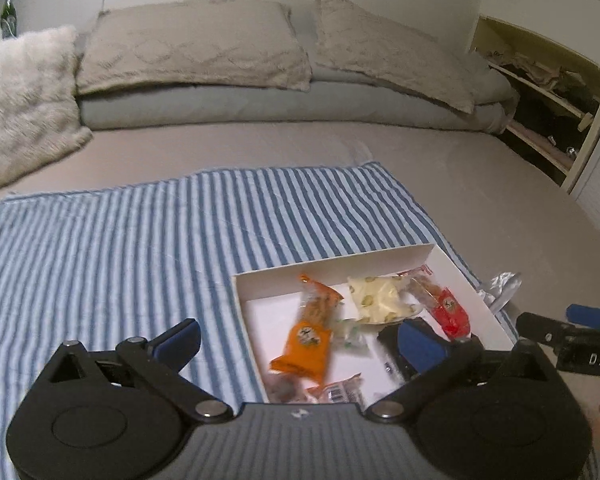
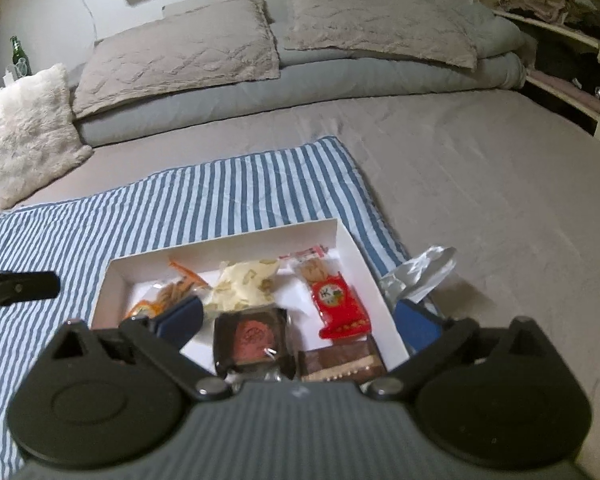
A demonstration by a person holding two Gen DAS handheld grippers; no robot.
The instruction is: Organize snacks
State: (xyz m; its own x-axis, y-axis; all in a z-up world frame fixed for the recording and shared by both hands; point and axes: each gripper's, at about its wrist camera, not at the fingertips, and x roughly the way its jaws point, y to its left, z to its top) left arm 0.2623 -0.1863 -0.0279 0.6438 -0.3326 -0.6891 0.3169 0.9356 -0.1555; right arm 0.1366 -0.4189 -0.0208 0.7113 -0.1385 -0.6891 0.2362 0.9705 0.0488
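A shallow white box [image 1: 332,265] [image 2: 220,240] lies on a blue-and-white striped blanket [image 1: 120,248]. Inside it are an orange packet [image 1: 308,340] [image 2: 172,288], a pale yellow packet [image 1: 376,296] [image 2: 244,284], a red packet [image 1: 448,310] [image 2: 336,304], a dark packet with a pink round [image 2: 252,336] and a brown packet [image 2: 340,364]. My left gripper [image 1: 300,342] hovers over the box's near left part, open, gripping nothing. My right gripper [image 2: 298,324] hangs above the box's near end, open as well, holding nothing. Each gripper shows at the edge of the other's view.
A crumpled clear wrapper [image 2: 420,276] lies just right of the box. The blanket covers a grey bed [image 2: 500,184] with two beige pillows [image 2: 180,60], a fluffy white cushion [image 2: 28,128] at left, a green bottle [image 2: 18,56] beyond it, and open shelves [image 2: 560,40] at right.
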